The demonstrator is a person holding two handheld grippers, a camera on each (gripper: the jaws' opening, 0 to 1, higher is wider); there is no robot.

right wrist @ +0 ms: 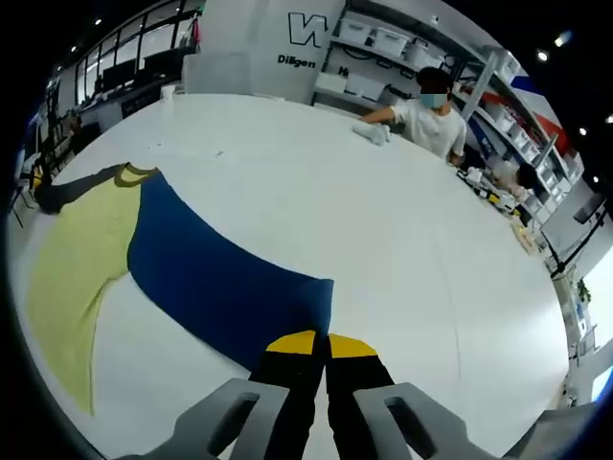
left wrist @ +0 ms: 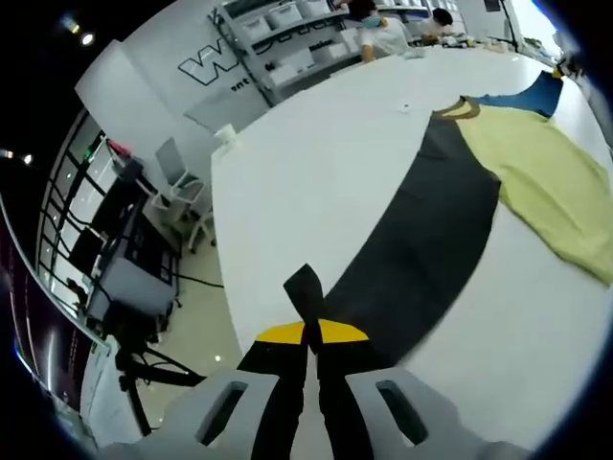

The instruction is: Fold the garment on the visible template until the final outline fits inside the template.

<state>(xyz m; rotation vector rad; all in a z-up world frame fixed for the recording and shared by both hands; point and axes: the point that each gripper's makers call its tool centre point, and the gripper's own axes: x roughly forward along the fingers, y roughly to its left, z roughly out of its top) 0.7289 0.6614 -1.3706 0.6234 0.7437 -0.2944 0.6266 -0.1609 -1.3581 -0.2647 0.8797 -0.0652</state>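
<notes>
One white desk (left wrist: 316,163) carries one garment (left wrist: 551,177) spread flat: yellow body, one black sleeve (left wrist: 421,249), one blue sleeve (right wrist: 225,278). Left gripper (left wrist: 311,331) fingers pinch the black cuff; right gripper (right wrist: 320,343) fingers pinch the blue cuff.

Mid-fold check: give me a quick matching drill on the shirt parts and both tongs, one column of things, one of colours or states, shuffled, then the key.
Things:
1. sleeve in the left tongs
2. sleeve at the right tongs
3. garment body
4. table

Colours or states:
A. pale yellow, lying flat
B. white, bare around the garment
C. dark grey, its tip pinched between shut jaws
D. blue, its end meeting the jaw tips

Pairs: 1-C, 2-D, 3-A, 4-B

The left tongs are shut on the grey sleeve's tip. The right tongs look shut at the blue sleeve's edge, but the hold itself is hidden.
</notes>
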